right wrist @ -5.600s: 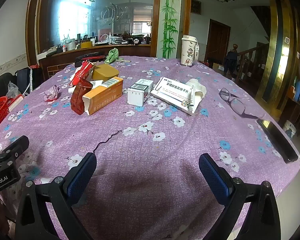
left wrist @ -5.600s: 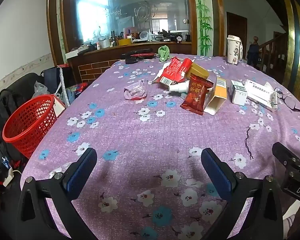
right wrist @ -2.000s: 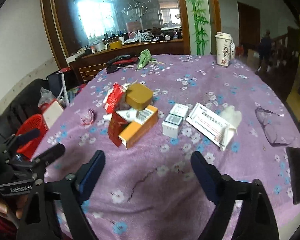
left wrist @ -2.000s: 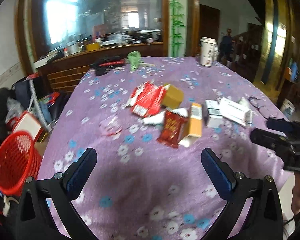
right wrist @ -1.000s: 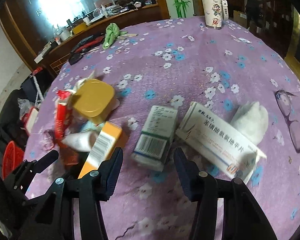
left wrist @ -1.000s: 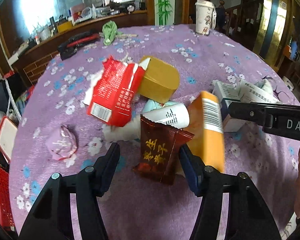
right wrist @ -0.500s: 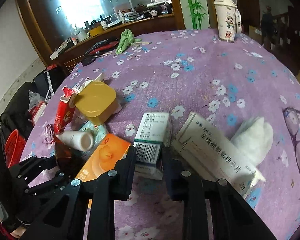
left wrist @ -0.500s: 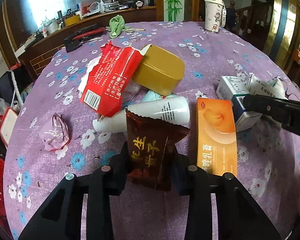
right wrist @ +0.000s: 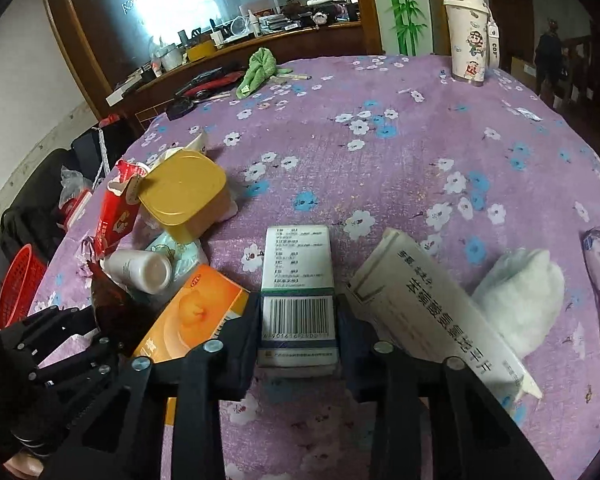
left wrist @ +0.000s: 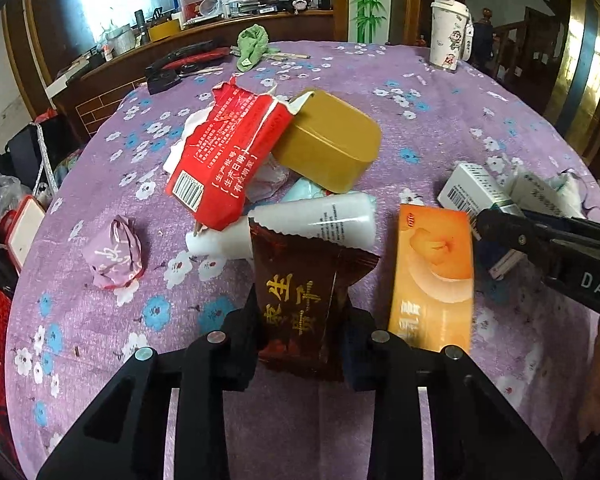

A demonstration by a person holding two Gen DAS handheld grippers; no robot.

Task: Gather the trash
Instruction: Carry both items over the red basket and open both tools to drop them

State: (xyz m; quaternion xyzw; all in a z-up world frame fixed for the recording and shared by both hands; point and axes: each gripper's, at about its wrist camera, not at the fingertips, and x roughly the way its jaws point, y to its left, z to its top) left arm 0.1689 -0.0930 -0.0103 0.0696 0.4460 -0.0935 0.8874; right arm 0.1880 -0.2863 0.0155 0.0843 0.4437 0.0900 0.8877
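Both grippers have descended from above the table's near edge onto the litter pile, and their jaws have just been closing. Left gripper (left wrist: 300,320): narrowed jaws pinch the dark brown snack packet (left wrist: 300,292). Right gripper (right wrist: 296,328): narrowed jaws clamp the barcode end of the white medicine box (right wrist: 298,296). Two pieces of trash thus appear secured and, by this reading, ready to lift. Red basket (right wrist: 18,288): probable destination, below the table's left edge. Remaining litter, toward the table's left edge: orange carton (left wrist: 432,272), touching the right gripper's left finger; white bottle (left wrist: 308,224), behind the packet; red wrapper (left wrist: 228,156); gold tub (left wrist: 328,140); long white box (right wrist: 436,308), leaning against the right finger. These neighbours may shift during lifting.
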